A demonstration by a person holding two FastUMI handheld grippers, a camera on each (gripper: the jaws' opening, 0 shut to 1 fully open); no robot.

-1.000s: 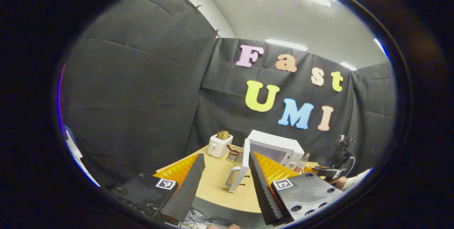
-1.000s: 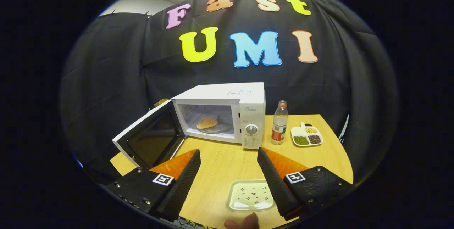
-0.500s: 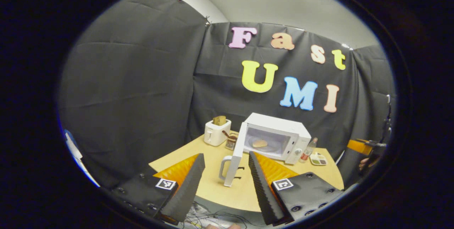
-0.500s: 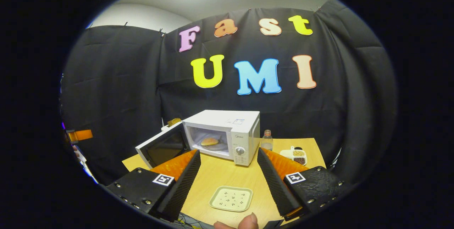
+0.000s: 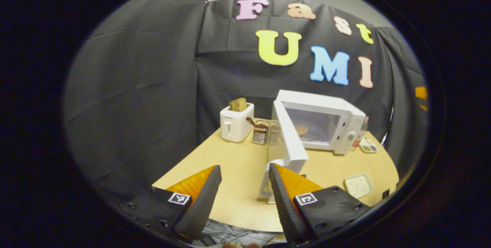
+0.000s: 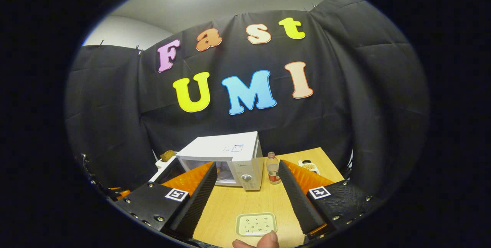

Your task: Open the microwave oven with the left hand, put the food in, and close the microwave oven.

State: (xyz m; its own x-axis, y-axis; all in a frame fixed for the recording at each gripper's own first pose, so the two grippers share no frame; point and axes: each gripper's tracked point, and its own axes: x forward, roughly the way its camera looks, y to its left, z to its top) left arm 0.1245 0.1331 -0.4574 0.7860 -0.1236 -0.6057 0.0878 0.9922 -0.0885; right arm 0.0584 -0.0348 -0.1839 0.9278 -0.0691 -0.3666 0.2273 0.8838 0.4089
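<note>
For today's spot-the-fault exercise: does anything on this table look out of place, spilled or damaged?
Nothing looks spilled or broken. The one thing not in its resting state is the microwave door, which stands open with the bun inside the microwave. The small tray near the table's front edge lies flat and empty.

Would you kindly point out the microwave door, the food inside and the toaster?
microwave door (image 5: 288, 133), left gripper view, white outer panel.
food (image 5: 301, 129), left gripper view, its top, inside the cavity.
toaster (image 5: 234, 124), left gripper view, front face.
</note>
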